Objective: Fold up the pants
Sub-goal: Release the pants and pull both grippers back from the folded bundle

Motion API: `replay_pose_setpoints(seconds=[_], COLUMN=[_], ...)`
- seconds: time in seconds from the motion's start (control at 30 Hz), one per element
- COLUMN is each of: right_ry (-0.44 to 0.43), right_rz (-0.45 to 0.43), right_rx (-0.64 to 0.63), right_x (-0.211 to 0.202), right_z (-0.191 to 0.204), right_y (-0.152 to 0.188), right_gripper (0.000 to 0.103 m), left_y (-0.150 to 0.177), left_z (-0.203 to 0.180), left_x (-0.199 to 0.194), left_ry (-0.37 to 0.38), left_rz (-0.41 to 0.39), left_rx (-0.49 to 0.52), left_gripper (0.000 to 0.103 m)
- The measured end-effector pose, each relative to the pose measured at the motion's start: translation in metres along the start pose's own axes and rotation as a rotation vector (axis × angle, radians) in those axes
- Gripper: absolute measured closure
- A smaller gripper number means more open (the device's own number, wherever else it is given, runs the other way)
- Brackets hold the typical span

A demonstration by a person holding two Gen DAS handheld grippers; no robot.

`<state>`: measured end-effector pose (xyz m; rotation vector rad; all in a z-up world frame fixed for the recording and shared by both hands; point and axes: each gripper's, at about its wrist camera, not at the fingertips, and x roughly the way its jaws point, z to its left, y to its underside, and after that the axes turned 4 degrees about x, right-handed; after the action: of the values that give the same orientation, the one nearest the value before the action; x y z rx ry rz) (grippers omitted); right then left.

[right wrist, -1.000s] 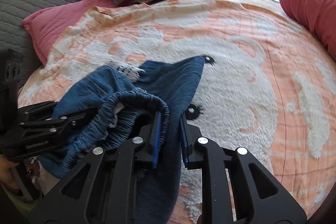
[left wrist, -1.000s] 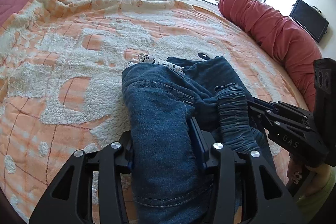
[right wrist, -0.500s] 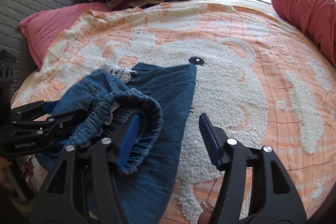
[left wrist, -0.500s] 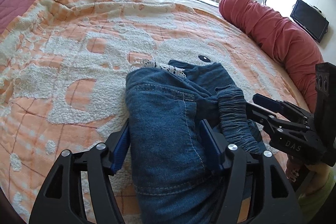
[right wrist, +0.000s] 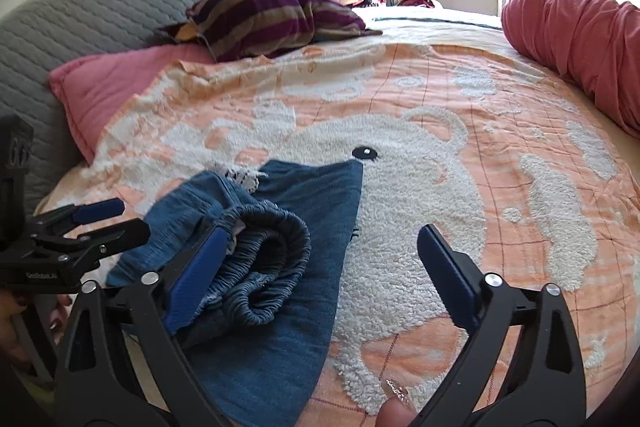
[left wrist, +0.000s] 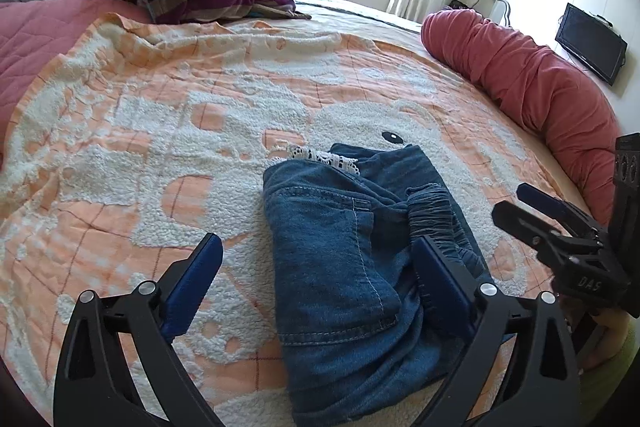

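Left gripper (left wrist: 316,267): jaws spread wide, nothing held. Its right blue pad (left wrist: 440,283) lies against the elastic waistband (left wrist: 436,223); the left pad (left wrist: 192,283) hangs over the blanket (left wrist: 160,115), clear of the denim. In the right wrist view the same gripper (right wrist: 104,217) shows at the left edge, jaws apart.

Right gripper (right wrist: 320,275): jaws also spread wide, empty. Left pad (right wrist: 196,279) sits against the bunched waistband (right wrist: 272,259); whether it touches cannot be told. Right pad (right wrist: 448,275) is over white fleece, well apart from the cloth. In the left wrist view this gripper (left wrist: 532,207) enters from the right edge, just beside the pants, jaws parted.

Pants (left wrist: 352,267): blue denim, lying loose on the blanket as a folded bundle near the bed's near edge. Back pocket faces up; waistband gathered on the right side. A lace trim (left wrist: 324,159) peeks out at the far end. One flat layer (right wrist: 312,195) spreads under the bundle.

Surroundings: orange-and-white blanket with a bear figure, its black eye (right wrist: 365,152) just past the pants. Striped pillow (right wrist: 264,19) at the far side, pink pillow (right wrist: 108,87) to the left, red bolster (left wrist: 528,83) along the right edge. Grey headboard (right wrist: 100,7) behind. A fingertip (right wrist: 394,411) shows at the bottom of the right wrist view.
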<state>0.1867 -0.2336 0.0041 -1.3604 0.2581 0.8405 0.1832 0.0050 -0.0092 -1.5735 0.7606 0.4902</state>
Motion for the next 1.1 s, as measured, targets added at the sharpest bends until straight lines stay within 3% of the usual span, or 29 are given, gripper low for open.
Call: replay_pose_setpoints(seconds=[0.5,1.1], right_ry=[0.029,-0.004], right_rz=[-0.092,-0.096], right_rx=[-0.016,-0.009], right_x=[-0.053,-0.120], right_z=[0.005,0.025], right_y=[0.004,0.038], right_gripper=[0.009,0.009], left_y=[0.003,0.059], left_z=[-0.005,-0.002], left_x=[-0.045,-0.109], left_ry=[-0.051,-0.079], left_rz=[-0.067,-0.058], left_rx=[0.009,0.009], left_gripper=[0.004,0.004])
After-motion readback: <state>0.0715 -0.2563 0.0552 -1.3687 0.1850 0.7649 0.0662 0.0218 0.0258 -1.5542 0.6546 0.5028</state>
